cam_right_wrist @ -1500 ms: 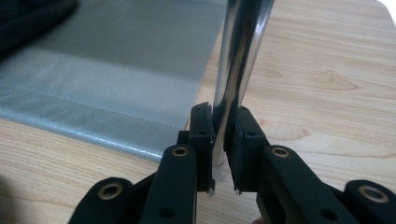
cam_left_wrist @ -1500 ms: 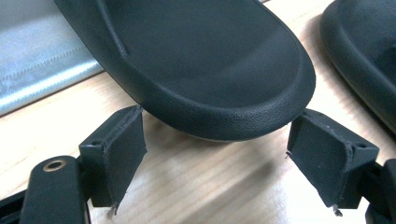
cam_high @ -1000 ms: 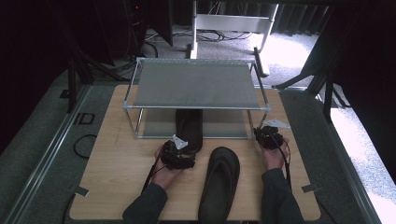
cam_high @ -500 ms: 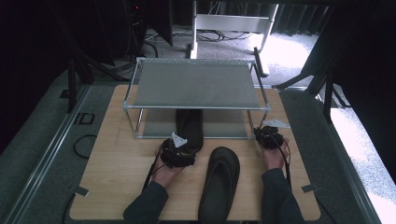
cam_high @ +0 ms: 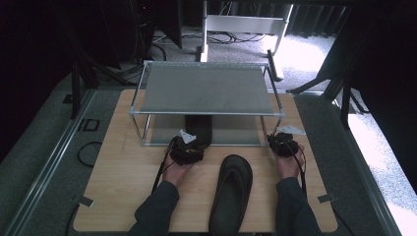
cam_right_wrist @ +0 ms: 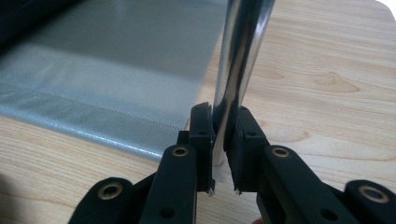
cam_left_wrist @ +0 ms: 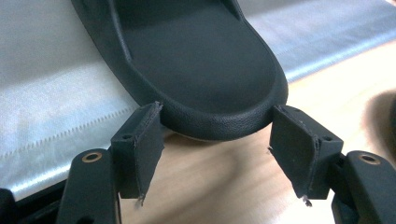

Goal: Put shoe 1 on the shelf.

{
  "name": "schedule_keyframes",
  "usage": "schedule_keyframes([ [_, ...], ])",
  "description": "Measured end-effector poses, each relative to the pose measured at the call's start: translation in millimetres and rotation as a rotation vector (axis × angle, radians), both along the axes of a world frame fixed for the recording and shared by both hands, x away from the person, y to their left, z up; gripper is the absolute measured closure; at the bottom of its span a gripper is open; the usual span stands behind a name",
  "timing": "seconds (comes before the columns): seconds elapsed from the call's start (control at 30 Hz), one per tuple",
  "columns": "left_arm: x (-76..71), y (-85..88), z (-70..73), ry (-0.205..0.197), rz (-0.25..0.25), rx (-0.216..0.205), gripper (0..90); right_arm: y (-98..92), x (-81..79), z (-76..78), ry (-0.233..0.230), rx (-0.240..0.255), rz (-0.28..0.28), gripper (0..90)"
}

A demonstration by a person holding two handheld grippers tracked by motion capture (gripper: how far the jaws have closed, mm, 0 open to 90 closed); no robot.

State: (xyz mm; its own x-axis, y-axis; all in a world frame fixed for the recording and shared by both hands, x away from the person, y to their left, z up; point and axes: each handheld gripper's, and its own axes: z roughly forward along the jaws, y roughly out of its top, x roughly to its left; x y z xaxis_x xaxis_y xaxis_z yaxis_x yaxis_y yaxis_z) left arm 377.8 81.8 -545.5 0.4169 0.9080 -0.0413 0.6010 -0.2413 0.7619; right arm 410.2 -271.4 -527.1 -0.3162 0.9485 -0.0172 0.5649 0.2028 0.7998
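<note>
A black slipper (cam_high: 199, 129) lies on the lower shelf of a wire rack (cam_high: 206, 88), its heel (cam_left_wrist: 196, 60) jutting over the shelf's front edge. My left gripper (cam_left_wrist: 217, 109) is at that heel, one pad (cam_left_wrist: 140, 154) on each side. Its jaws have just been closing, and they stand open with the heel's tip between them. In the high view the left gripper (cam_high: 189, 143) is at the rack's front. My right gripper (cam_right_wrist: 224, 112) is shut on the rack's front right chrome leg (cam_right_wrist: 238, 46) and sits at that corner (cam_high: 281, 142). A second black slipper (cam_high: 231, 191) lies on the table between the forearms.
The rack stands on a wooden table (cam_high: 118, 167), its grey top shelf above the lower mesh shelf (cam_right_wrist: 116, 70). The person's sleeves come in from the bottom edge. Dark floor, cables and a white stand lie beyond the table.
The left hand has edged forward toward the rack and the slipper's heel. The right hand and the slipper on the table have not moved.
</note>
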Motion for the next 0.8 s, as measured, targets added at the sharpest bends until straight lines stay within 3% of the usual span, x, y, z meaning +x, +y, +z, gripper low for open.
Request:
schedule_keyframes([
  [0.23,8.0,3.4,-1.0,-0.008,-0.015,-0.011,35.0,0.3,0.0,0.1,-0.001,-0.005,0.000,81.1],
  [0.43,11.8,3.8,-1.4,-0.014,0.018,-0.005,35.2,0.5,-0.1,0.1,0.000,-0.007,-0.001,81.1],
  [0.57,12.6,12.6,-6.5,0.020,-0.003,0.000,27.2,0.1,0.1,0.2,0.000,-0.007,0.003,80.9],
  [0.7,13.3,21.6,-8.5,0.012,-0.001,-0.001,23.5,0.3,-0.4,0.5,0.000,-0.014,0.003,79.9],
  [0.73,14.4,25.3,-10.9,0.004,-0.002,0.025,22.4,1.2,-2.4,1.6,-0.002,-0.021,-0.012,68.2],
  [0.8,14.3,26.6,-14.0,-0.012,0.000,0.065,22.4,1.3,-6.6,5.1,-0.005,-0.013,-0.029,58.8],
])
